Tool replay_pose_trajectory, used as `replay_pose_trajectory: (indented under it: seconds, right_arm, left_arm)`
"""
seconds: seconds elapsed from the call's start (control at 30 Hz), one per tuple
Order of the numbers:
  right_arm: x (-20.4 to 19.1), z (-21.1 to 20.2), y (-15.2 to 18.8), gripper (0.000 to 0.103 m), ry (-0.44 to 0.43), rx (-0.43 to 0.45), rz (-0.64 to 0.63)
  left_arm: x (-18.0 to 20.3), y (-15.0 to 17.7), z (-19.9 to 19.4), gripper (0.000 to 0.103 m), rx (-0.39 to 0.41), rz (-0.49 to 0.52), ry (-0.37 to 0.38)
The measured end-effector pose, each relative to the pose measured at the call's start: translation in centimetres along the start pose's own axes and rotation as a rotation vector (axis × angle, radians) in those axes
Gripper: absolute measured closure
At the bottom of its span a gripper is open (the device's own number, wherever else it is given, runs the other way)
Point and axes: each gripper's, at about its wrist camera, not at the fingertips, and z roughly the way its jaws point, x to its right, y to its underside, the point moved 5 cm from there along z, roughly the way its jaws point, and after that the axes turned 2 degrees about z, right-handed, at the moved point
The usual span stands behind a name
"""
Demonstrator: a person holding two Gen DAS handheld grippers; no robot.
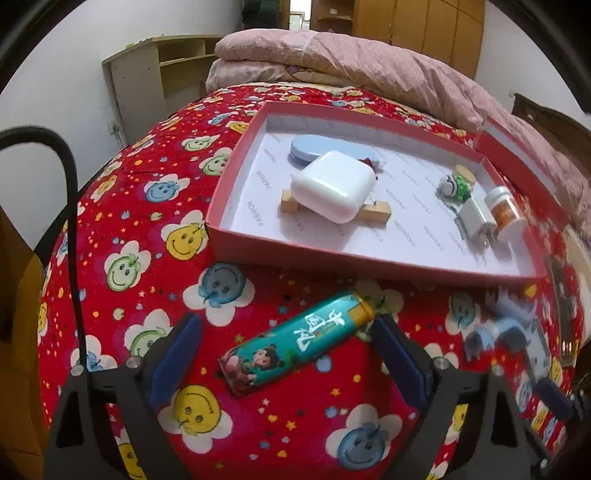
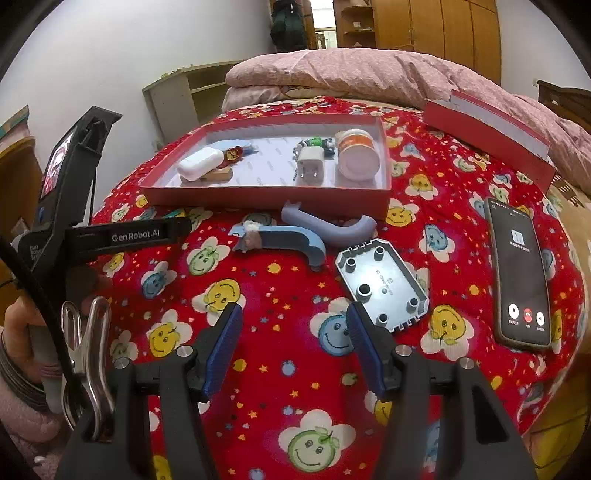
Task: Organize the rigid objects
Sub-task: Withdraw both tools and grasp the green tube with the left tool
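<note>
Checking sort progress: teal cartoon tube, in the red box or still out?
Out. The teal tube lies flat on the red bedspread, outside the red box's near wall, between the open left gripper's fingers, ungrasped.

box wall (image 1: 369, 260) blocks ahead (tube (image 1: 295, 343) near)

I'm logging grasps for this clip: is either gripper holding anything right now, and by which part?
Nothing is held. The left gripper is open around the teal tube; the right gripper is open and empty.

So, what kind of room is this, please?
Most likely a bedroom: the work surface is a bed with a red smiley-flower sheet, a folded pink quilt behind, and wooden wardrobes.
</note>
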Motion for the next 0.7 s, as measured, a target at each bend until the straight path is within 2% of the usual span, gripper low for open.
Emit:
replay_pose_trajectory:
  seconds: [0.13,0.33,0.43,0.5,0.7]
  right_arm:
    - [0.2,0.4,0.2,0.043,-0.013,-0.009,0.016]
    - [0.2,0.8,0.4,0.043,-0.016,-0.021,0.024]
    - [0.3,0.8,0.4,0.043,-0.013,-0.018,0.021]
    - [0.4,0.7,0.2,0.043,-0.008,-0.014,0.02]
    - [0.6,0.9,-0.5,0.043,-0.006,-0.016,0.034]
  left_arm:
    - [0.1,-0.1,0.0,0.007,0.01,-0.02,0.007]
    - [0.7,0.3,-0.2,0.012,0.013,0.052,-0.002]
    - [0.9,0.3,-0.5,0.025,0.015,0.07,0.013]
    - [1.2,0.5,-0.8,0.041,0.019,0.085,0.026]
    - [1.0,0.8,-1.5,0.067,0.025,0.1,0.064]
